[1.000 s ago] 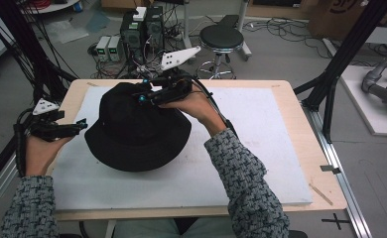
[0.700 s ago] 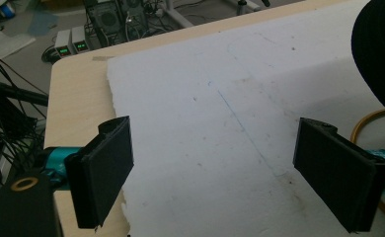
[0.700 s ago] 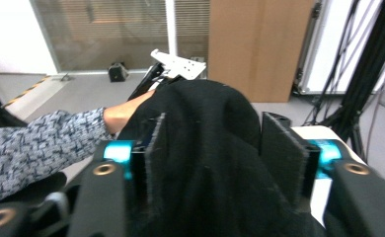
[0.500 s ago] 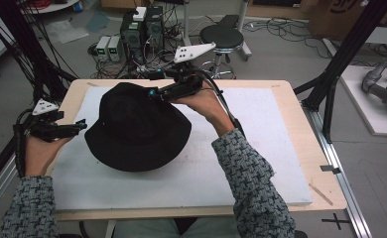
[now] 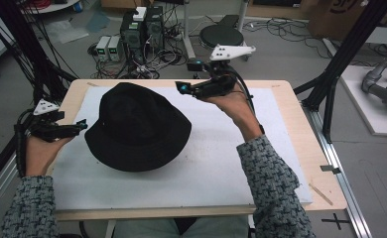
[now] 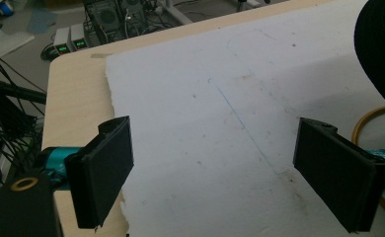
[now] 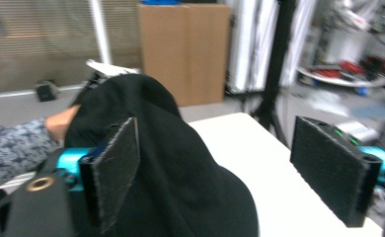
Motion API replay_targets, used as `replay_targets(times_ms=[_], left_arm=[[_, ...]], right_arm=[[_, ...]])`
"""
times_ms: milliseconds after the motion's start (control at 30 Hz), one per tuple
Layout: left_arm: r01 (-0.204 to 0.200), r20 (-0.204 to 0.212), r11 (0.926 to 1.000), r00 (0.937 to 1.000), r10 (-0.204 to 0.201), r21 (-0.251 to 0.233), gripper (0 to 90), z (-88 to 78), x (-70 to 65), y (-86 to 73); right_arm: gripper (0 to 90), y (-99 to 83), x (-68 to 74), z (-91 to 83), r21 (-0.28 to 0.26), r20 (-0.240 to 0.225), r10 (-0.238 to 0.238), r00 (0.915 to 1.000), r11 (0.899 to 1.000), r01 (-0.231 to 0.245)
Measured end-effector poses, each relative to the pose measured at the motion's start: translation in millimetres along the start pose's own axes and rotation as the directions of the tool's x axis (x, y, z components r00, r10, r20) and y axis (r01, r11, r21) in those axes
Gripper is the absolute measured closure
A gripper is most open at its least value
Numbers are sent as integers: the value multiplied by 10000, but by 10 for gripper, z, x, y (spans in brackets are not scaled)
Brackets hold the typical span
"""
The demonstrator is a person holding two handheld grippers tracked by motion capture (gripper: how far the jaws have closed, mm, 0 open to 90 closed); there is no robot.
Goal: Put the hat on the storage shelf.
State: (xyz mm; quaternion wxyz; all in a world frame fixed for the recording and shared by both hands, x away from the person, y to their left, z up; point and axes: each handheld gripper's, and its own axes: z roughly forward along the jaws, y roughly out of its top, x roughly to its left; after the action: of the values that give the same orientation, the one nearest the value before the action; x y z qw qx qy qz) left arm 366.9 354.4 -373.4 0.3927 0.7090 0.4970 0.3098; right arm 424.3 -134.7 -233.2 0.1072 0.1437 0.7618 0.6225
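Observation:
A black bucket hat [image 5: 137,129] lies brim-down on the white mat [image 5: 216,163], left of the middle. My left gripper [image 5: 82,125] rests at the mat's left edge, just short of the brim, jaws open and pointing at the hat. In the left gripper view its pads [image 6: 101,173] stand wide over bare mat, with the hat [image 6: 383,49] at the upper right. My right gripper [image 5: 181,88] hovers near the table's far edge, right of the crown and apart from it. Its jaws have just been opening and stand open with nothing pinched. The right gripper view looks across the hat [image 7: 180,173].
The wooden table [image 5: 300,129] borders the mat on all sides. Beyond its far edge, computer boxes [image 5: 142,25], cables and a round stool [image 5: 221,34] stand on the floor. Black frame posts [image 5: 340,64] rise at both sides. A cardboard box [image 7: 180,49] stands in the background.
My right gripper has come off the hat's crown and moved right toward the far edge, its jaws spreading. The hat stays on the mat. The left gripper has kept still.

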Motion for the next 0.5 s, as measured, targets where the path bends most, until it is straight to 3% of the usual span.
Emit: replay_targets(times_ms=[67, 267, 367, 500], left_arm=[[-17, 5, 10000, 10000, 17, 4, 158, 1, -3, 0], [-106, 20, 9999, 9999, 106, 43, 158, 23, -31, 2], [-99, 13, 9999, 9999, 99, 35, 158, 28, -30, 4], [-118, 16, 9999, 9999, 118, 96, 158, 43, -38, 3]], right_arm=[[156, -33, -13, -72, 0, 121, 55, 9999, 10000, -55], [123, -286, -48, -488, 15, 1265, 233, 9917, 9997, -237], [122, -481, -52, -720, 112, 1937, 263, 9807, 9995, -290], [121, -696, -65, -962, -45, 2395, 597, 9691, 9982, -604]])
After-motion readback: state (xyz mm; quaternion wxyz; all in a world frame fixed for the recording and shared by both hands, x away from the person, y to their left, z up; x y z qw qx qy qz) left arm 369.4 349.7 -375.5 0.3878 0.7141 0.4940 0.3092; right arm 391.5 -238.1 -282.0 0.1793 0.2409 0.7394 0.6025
